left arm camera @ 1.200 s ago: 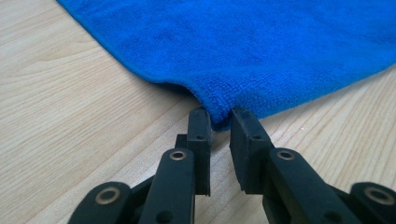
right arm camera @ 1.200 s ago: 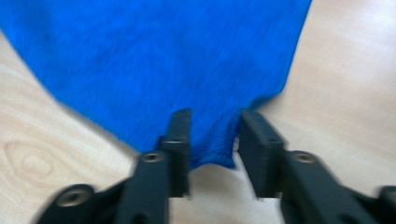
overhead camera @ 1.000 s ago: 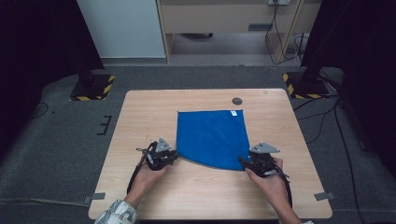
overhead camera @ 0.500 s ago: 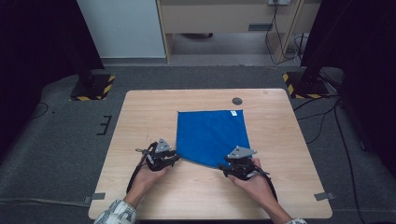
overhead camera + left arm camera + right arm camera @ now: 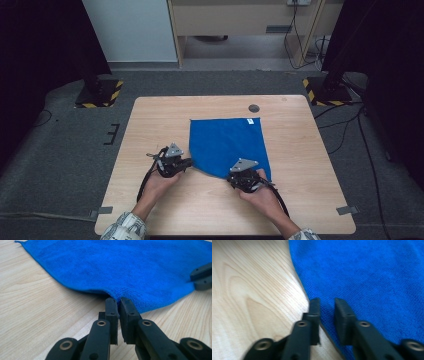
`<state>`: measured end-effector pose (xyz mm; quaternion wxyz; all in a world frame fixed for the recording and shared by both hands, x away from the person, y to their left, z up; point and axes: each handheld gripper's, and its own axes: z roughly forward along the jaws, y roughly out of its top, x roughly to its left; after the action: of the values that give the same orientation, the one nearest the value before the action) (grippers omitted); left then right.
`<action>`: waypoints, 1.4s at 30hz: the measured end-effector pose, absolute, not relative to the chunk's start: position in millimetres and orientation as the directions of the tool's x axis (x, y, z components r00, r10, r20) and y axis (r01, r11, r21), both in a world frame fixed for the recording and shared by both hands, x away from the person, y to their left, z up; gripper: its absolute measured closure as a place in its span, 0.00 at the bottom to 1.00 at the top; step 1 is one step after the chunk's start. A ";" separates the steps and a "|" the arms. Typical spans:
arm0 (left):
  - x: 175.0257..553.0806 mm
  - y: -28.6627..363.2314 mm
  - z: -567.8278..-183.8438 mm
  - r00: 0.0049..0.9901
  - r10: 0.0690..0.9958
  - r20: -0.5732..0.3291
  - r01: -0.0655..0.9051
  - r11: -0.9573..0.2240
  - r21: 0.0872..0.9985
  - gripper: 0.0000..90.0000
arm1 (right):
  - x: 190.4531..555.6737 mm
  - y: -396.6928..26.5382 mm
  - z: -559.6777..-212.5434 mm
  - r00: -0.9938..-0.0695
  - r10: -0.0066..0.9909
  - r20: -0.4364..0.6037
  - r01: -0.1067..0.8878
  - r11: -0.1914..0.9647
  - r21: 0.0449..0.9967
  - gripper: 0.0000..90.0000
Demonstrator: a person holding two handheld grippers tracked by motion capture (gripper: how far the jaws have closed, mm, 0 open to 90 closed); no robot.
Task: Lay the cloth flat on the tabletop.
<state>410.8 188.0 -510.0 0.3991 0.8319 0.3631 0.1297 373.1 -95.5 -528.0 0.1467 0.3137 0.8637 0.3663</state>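
Observation:
A blue cloth (image 5: 227, 142) lies flat on the wooden table (image 5: 160, 120), right of its middle. My left gripper (image 5: 190, 161) sits at the cloth's near left edge. In the left gripper view its jaws have just been closing, and the left gripper (image 5: 116, 301) is now shut on the hem of the cloth (image 5: 125, 265). My right gripper (image 5: 232, 176) is at the cloth's near point. Its jaws have also just been closing. In the blurred right gripper view the right gripper (image 5: 327, 302) has the edge of the cloth (image 5: 367, 272) between its narrowly spaced jaws.
A small black round disc (image 5: 254, 108) sits on the table beyond the cloth's far edge. The cloth has a white label (image 5: 250, 120) at its far right corner. The right gripper's jaws (image 5: 202, 276) show at the right of the left gripper view.
My right hand has moved left along the cloth's near edge, from its right corner to the low point. The left hand has stayed put.

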 end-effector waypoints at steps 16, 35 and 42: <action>475.2 156.7 -503.4 0.681 0.718 -0.142 0.558 -0.384 0.736 0.83 | 423.3 -131.8 -517.8 -0.638 0.758 0.133 0.573 0.353 0.739 0.94; 473.1 145.6 -512.2 0.680 0.724 -0.118 0.532 -0.375 0.759 0.50 | 425.9 -142.6 -514.3 -0.601 0.791 0.114 0.576 0.330 0.748 0.47; 472.6 137.3 -519.1 0.691 0.714 -0.116 0.547 -0.411 0.730 0.59 | 420.2 -160.5 -508.8 -0.590 0.800 0.115 0.575 0.315 0.755 0.40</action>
<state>472.6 137.3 -519.1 0.3892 0.8330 0.3782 0.1072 420.2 -160.5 -508.8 0.1415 0.4304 0.7986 0.3963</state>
